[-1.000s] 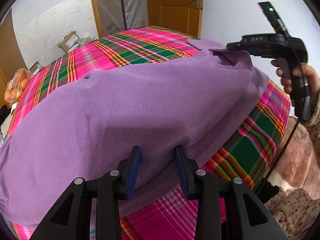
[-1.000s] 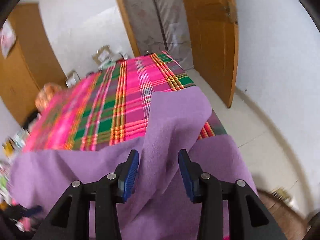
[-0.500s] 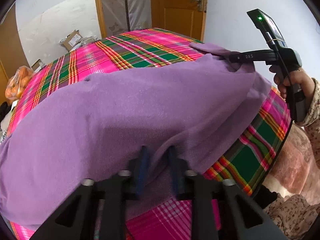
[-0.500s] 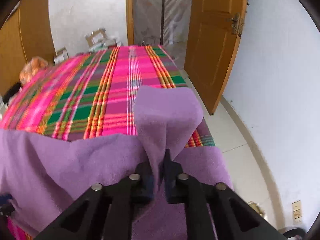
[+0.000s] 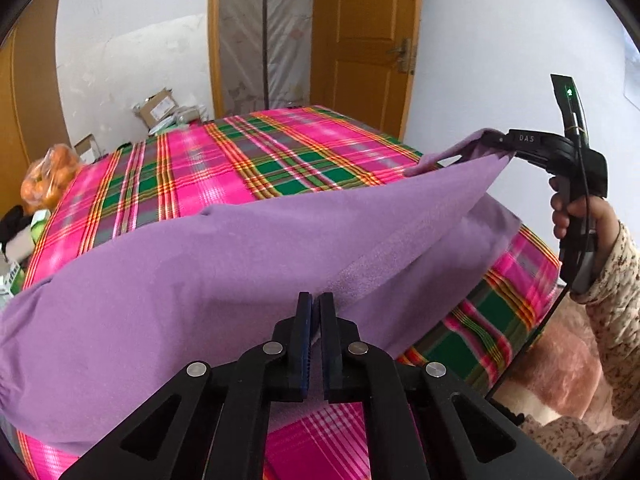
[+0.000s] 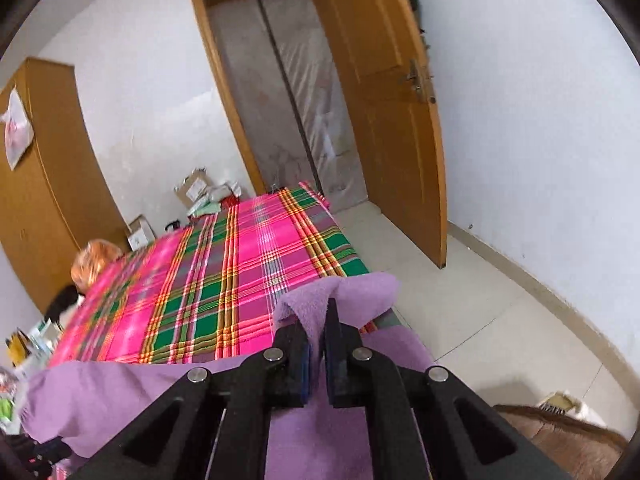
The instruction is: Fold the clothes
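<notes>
A soft purple fleece garment [image 5: 224, 264] lies spread across the near part of a bed covered with a pink, green and orange plaid sheet [image 5: 224, 160], with its near edge lifted off the bed. The left tongs [image 5: 315, 312] are pinched nearly together on a fold of the purple fleece at its near edge, the blue-padded fingers [image 5: 305, 320] gripping the cloth between them. Seen from the left wrist, the right tongs [image 5: 490, 144] sit at the right side of the scene, clamped on a raised corner of the same garment so that the fabric stretches up in a taut line from the bed to that corner. A hand [image 5: 568, 210] in a speckled knit sleeve [image 5: 616, 280] holds the black handle of that tool, and a green light glows on the top of it. From the right wrist, the right tongs [image 6: 316, 340] are closed on a bunched tuft of the purple cloth that stands up between the fingers, with the rest of the garment [image 6: 120, 392] trailing away to the near left. On the far side of the bed stand a wooden door [image 6: 384, 100], a plastic-covered doorway [image 6: 288, 92] and some cardboard boxes [image 6: 196, 190] by the white wall. An orange bag [image 5: 44, 176] rests at the far left edge of the bed.
</notes>
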`<state>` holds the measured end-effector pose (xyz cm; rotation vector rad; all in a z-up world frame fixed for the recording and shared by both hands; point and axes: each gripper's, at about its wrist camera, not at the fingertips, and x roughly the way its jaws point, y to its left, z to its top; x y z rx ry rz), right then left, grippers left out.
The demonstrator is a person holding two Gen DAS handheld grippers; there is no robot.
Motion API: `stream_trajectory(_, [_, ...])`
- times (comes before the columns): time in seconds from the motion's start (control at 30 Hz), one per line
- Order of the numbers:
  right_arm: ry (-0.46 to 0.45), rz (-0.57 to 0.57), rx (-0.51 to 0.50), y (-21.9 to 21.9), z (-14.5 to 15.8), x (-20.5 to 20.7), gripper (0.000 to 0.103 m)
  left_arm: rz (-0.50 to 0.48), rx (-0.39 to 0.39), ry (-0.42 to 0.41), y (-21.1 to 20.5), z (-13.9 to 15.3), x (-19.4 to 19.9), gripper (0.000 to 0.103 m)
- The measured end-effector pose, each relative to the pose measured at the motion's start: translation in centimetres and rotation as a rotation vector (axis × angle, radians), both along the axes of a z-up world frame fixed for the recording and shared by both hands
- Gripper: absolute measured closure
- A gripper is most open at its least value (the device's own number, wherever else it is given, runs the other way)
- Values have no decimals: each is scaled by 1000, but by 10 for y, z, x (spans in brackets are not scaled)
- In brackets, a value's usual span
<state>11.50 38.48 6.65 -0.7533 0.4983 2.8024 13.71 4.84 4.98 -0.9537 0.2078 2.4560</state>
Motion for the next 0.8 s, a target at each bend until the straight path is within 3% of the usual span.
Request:
stream_trajectory(0.1, [-41, -34, 9, 3, -15, 9, 97, -24, -37, -34, 4, -12, 2, 99])
stream_trajectory(0.3, [-145, -83, -120, 25, -58, 18, 96, -45, -80, -102, 8, -36, 1, 100])
stream_trajectory(0.67, [-175, -107, -55, 31, -69, 34, 83, -74, -60, -151, 6, -41, -1, 100])
stream_trajectory(0.8, [-155, -123, -148, 44, -75, 37, 77, -96, -47, -180, 6, -44, 1, 100])
